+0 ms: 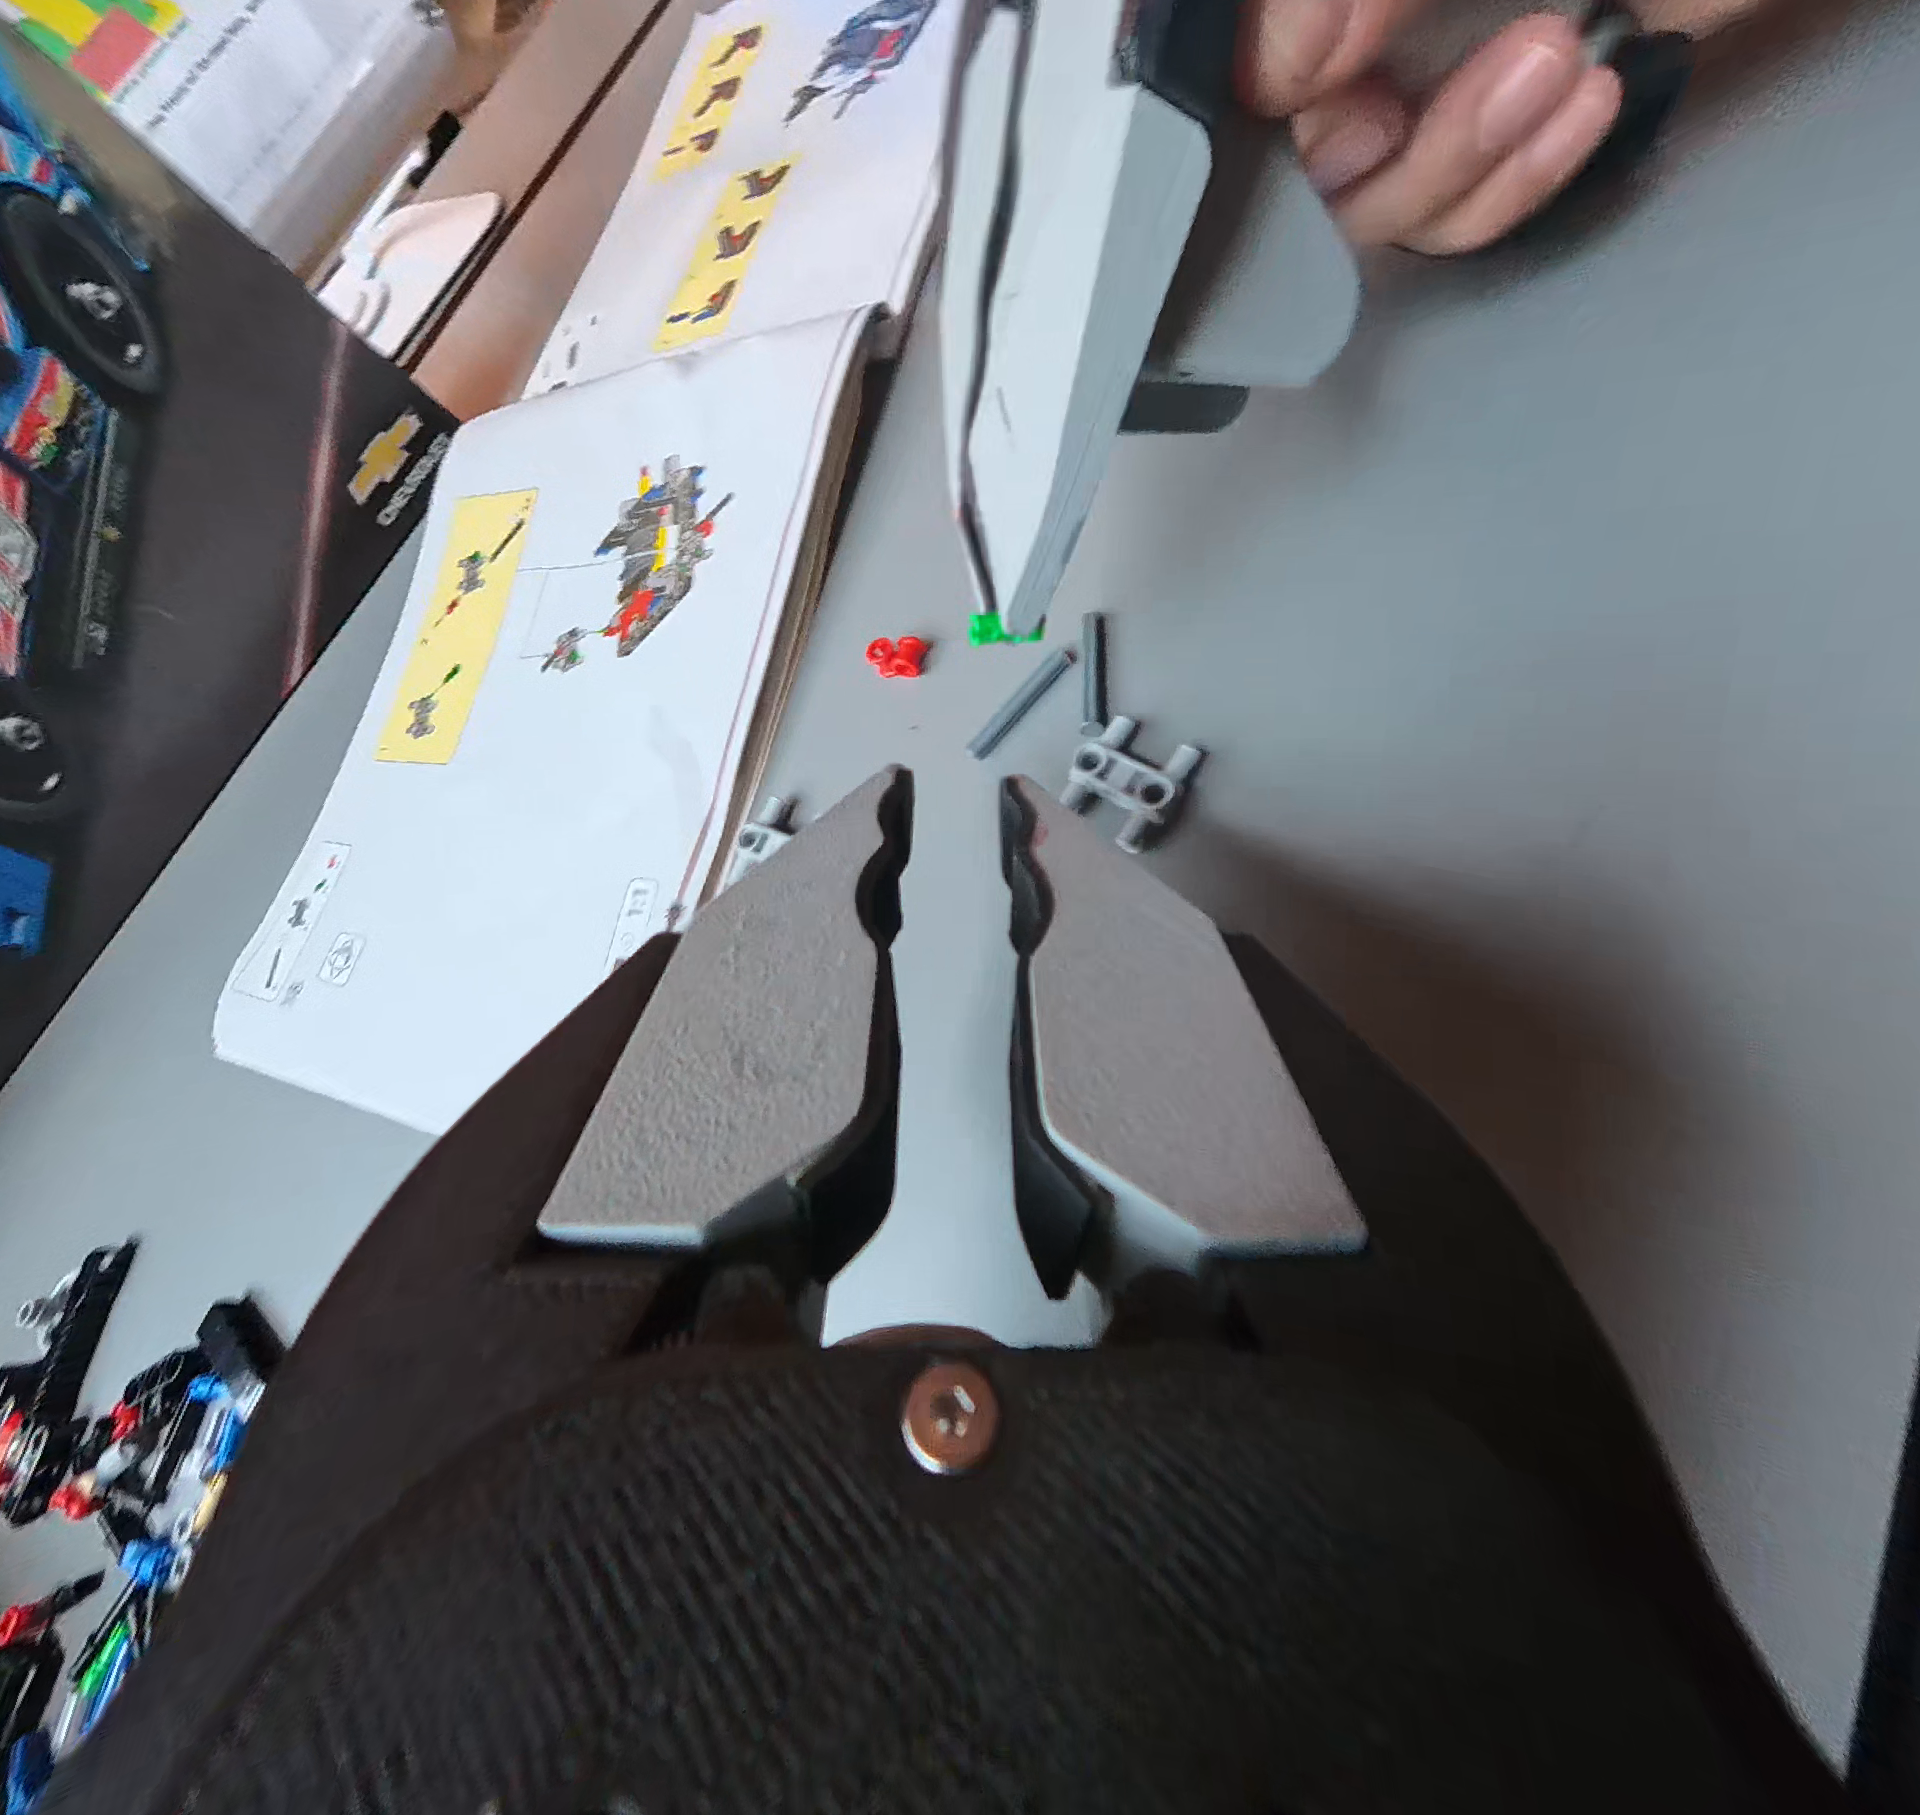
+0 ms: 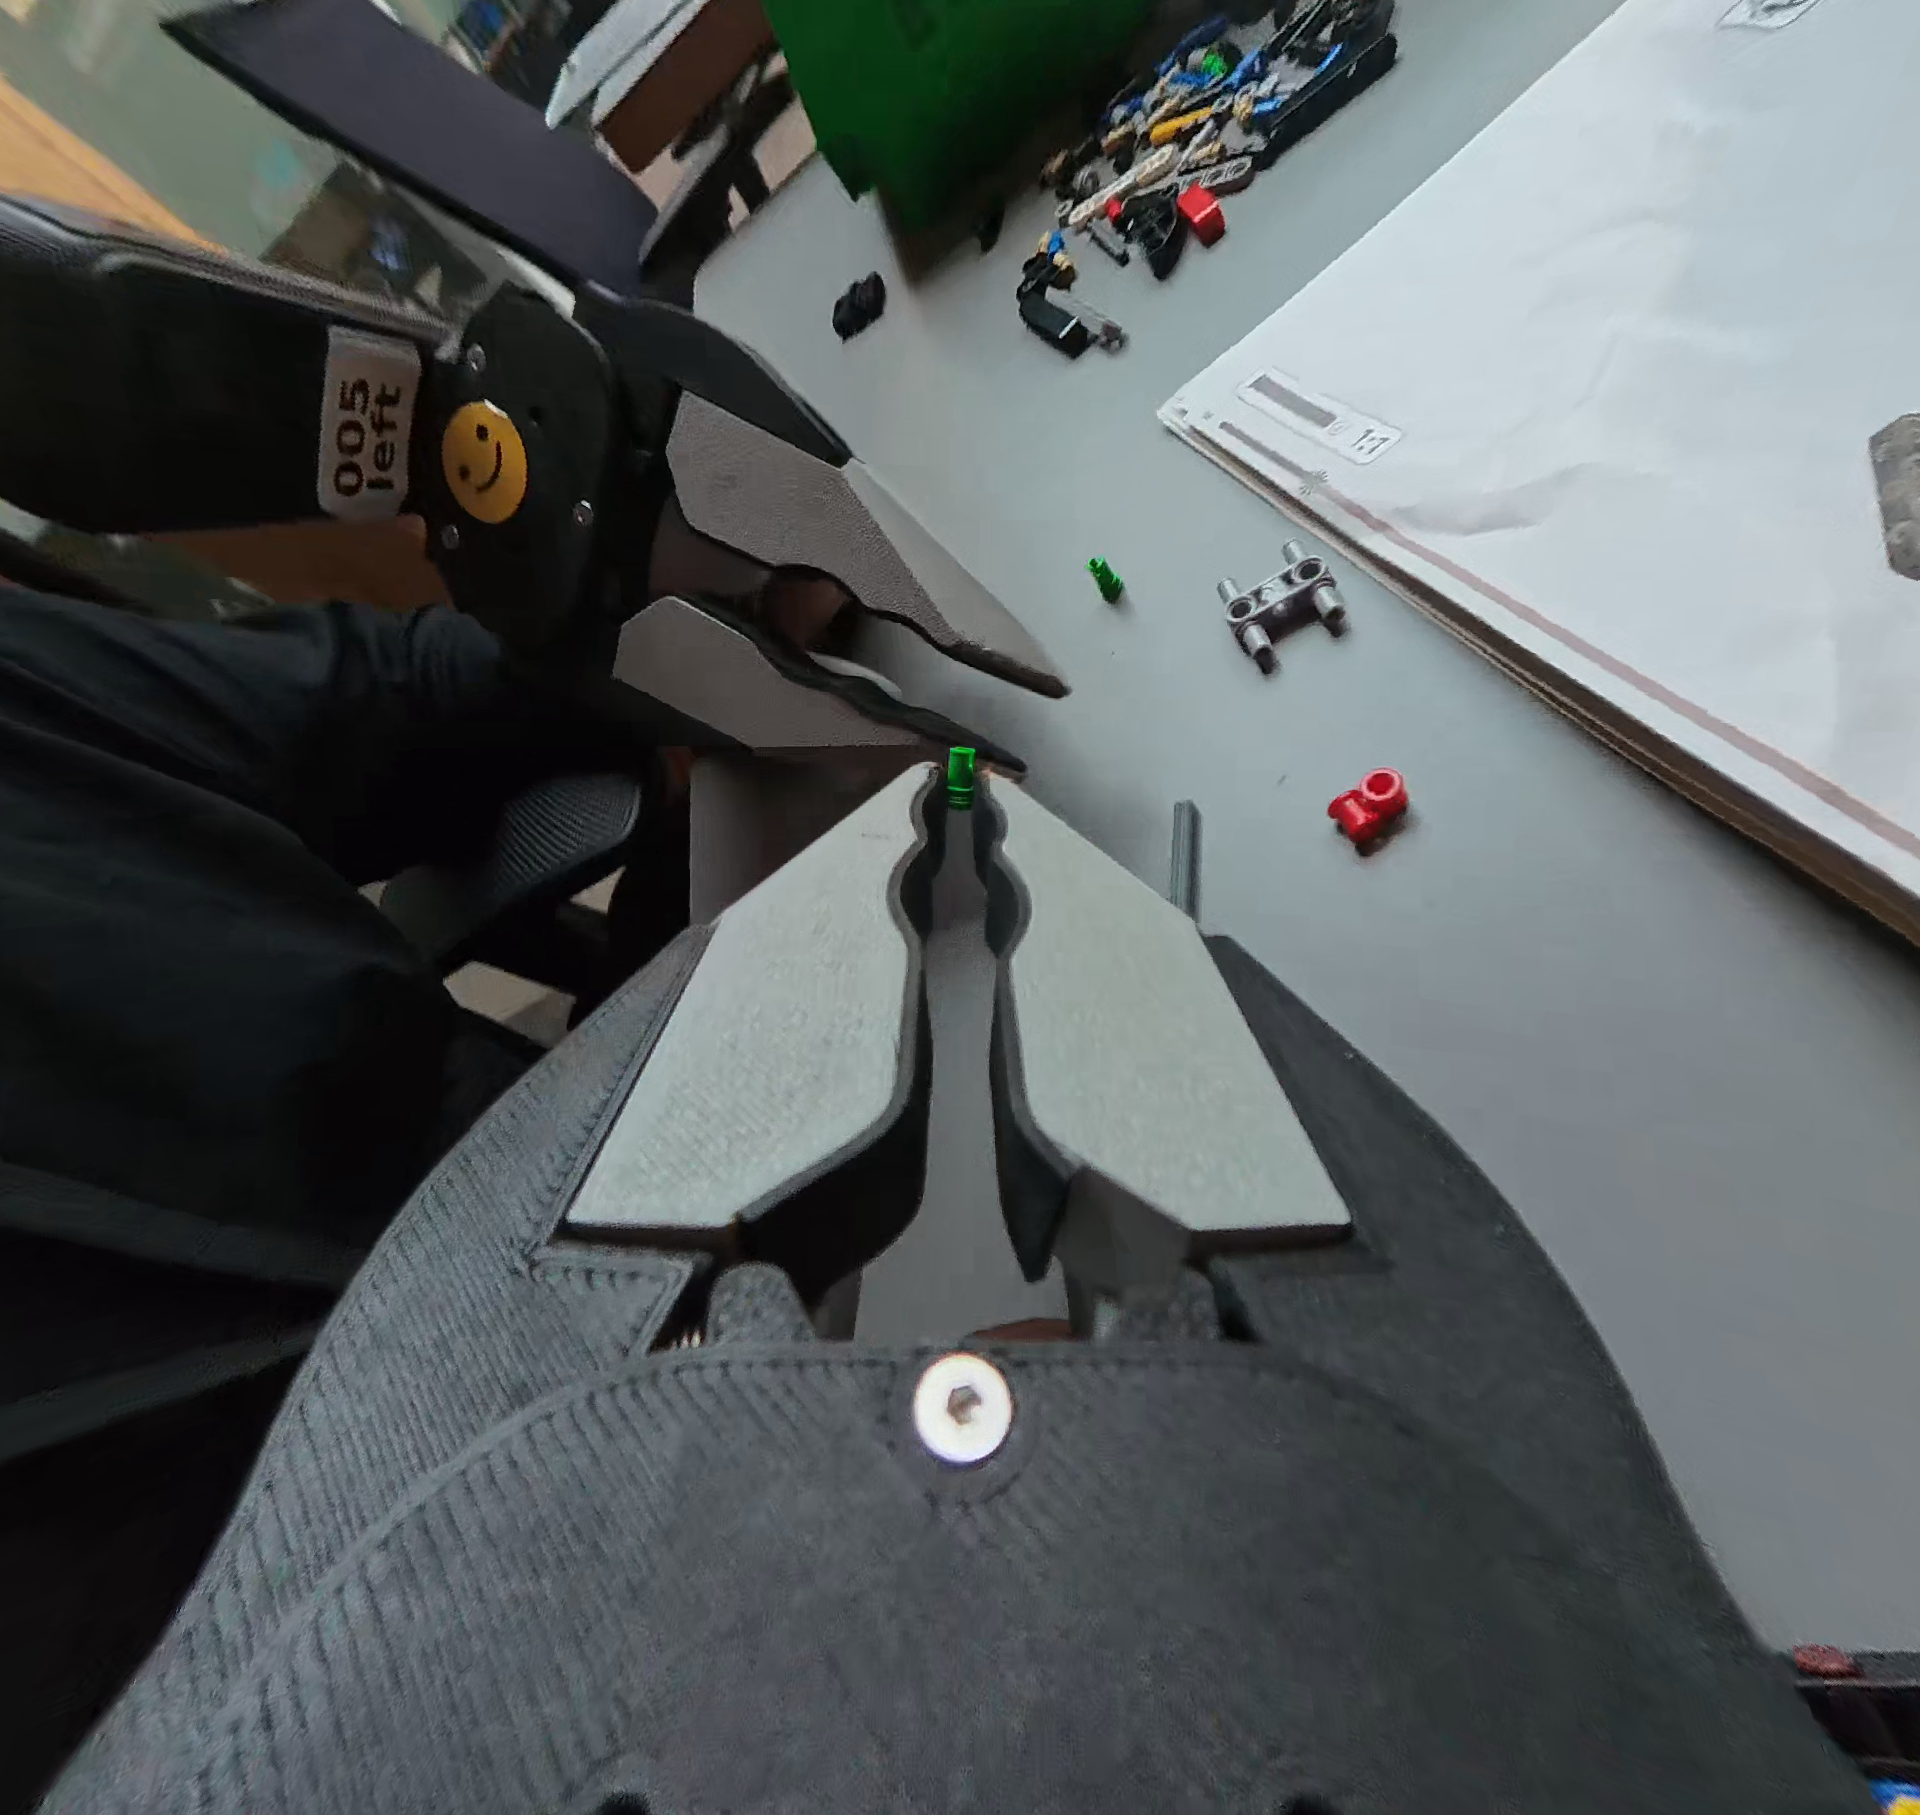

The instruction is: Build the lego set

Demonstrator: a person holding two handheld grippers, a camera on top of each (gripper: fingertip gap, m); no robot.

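My right gripper (image 2: 961, 801) is shut on a small green pin (image 2: 961, 776) at its fingertips; in the left wrist view it (image 1: 1006, 612) comes down from above with the green pin (image 1: 1003, 630) close to the table. My left gripper (image 1: 956, 791) is open and empty, low over the grey table, just short of the loose parts. These are a red connector (image 1: 896, 655), two grey axles (image 1: 1023, 703), and a grey H-shaped connector (image 1: 1132, 786). A second green pin (image 2: 1105, 581) lies apart on the table.
An open instruction booklet (image 1: 582, 726) lies left of the parts, beside the set's dark box (image 1: 208, 539). A partly built black, blue and red assembly (image 1: 114, 1433) sits at the near left. A pile of parts (image 2: 1195, 155) and a green container (image 2: 935, 30) stand farther off. Less than 4 cm separates the two grippers' tips. The red connector (image 1: 896, 655) sits 6 cm or so from the ends of my left fingers. Seen from the right wrist view (image 2: 1377, 811) as well.
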